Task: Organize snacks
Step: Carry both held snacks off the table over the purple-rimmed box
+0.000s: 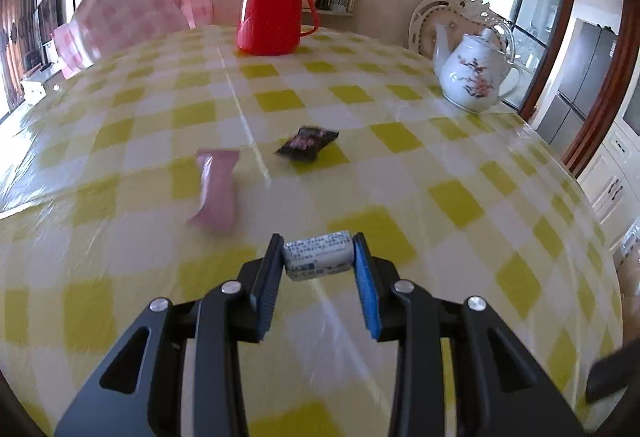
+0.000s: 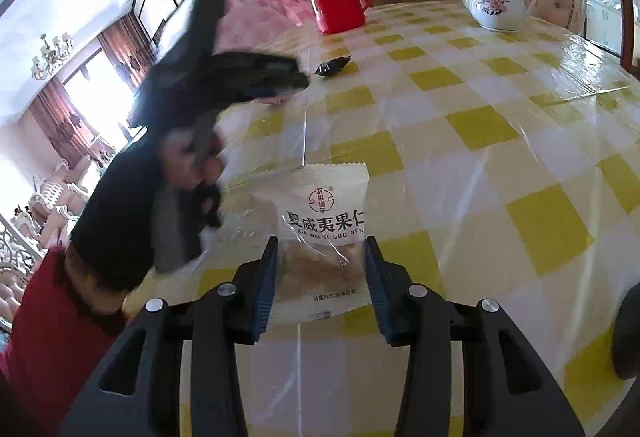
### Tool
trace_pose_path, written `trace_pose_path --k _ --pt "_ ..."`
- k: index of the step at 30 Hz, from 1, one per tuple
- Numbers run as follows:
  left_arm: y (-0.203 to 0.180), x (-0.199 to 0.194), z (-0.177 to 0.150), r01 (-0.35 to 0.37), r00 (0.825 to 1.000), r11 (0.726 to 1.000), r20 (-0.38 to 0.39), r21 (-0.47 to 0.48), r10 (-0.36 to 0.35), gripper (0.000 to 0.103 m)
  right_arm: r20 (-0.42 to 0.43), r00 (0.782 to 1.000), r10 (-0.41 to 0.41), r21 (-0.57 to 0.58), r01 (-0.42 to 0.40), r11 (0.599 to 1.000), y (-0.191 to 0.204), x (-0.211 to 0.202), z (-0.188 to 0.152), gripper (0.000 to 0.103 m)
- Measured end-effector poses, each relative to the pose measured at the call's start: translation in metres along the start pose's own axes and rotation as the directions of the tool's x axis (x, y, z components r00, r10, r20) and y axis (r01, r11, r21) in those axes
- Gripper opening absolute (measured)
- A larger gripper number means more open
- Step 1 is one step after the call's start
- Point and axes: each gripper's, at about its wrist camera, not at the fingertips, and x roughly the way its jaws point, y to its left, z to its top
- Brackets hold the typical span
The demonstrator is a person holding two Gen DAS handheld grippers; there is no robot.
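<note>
The red flask [image 1: 272, 1] stands at the far end of the counter [image 1: 460, 173], and every place here is told from it. Well in front of the flask and a bit to its left lies a pink snack packet [image 1: 216, 189]. It looks thin, soft and very light, so it is probably best pinched across its flat middle, not by its crinkly ends. Closer to the flask, nearly straight in front of it, lies a small black snack packet [image 1: 306, 143]. It looks shiny, so it may slip; a hold across its puffy middle seems safest. Far in front of the flask, at the near end of the counter, the left tongs [image 1: 318, 261] are clamped on a little white and blue candy [image 1: 318, 255], one pad on each end. It looks small, light and a bit squashy, so a gentle squeeze should be enough. To the right of the flask stands a white teapot [image 1: 472, 77], which could break if bumped. In the right wrist view, the right tongs [image 2: 320, 269] are clamped on the sides of a white nut packet [image 2: 320, 221], far in front of the flask. Its clear wrapper looks smooth and crinkly, and the nuts inside could crack if squeezed hard.
</note>
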Motion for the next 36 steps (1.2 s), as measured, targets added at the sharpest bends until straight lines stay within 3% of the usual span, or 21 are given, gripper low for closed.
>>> trace_pose_path --k 4,12,22,26,31,36 --pt "0.005 -0.032 -0.031 0.019 1.0 1.0 -0.01 -0.008 -0.019 0.035 0.02 1.0 0.017 0.003 -0.017 1.0 0.0 -0.005 -0.001 0.042" --pt "0.009 -0.099 -0.083 -0.003 0.998 0.998 0.066 0.057 0.0 0.035 0.038 0.999 0.025 0.012 -0.025 1.0 -0.001 -0.009 -0.002 0.042" --pt "0.041 -0.142 -0.131 0.037 0.996 0.999 0.083 0.006 -0.038 0.035 0.037 0.998 -0.041 0.033 0.04 0.999 0.006 -0.011 -0.01 0.042" --pt "0.045 -0.154 -0.142 0.024 0.994 1.0 0.107 0.014 -0.025 0.035 0.069 0.997 -0.02 0.064 0.016 0.998 0.019 -0.023 -0.024 0.042" --pt "0.056 -0.168 -0.153 0.071 0.99 0.997 0.125 -0.02 -0.068 0.035 0.076 0.996 0.039 0.076 -0.045 0.996 0.044 -0.034 -0.045 0.042" --pt "0.08 -0.182 -0.167 0.149 0.981 0.981 0.144 -0.123 -0.131 0.035 0.048 0.997 0.064 0.033 -0.065 0.997 0.07 -0.033 -0.056 0.042"
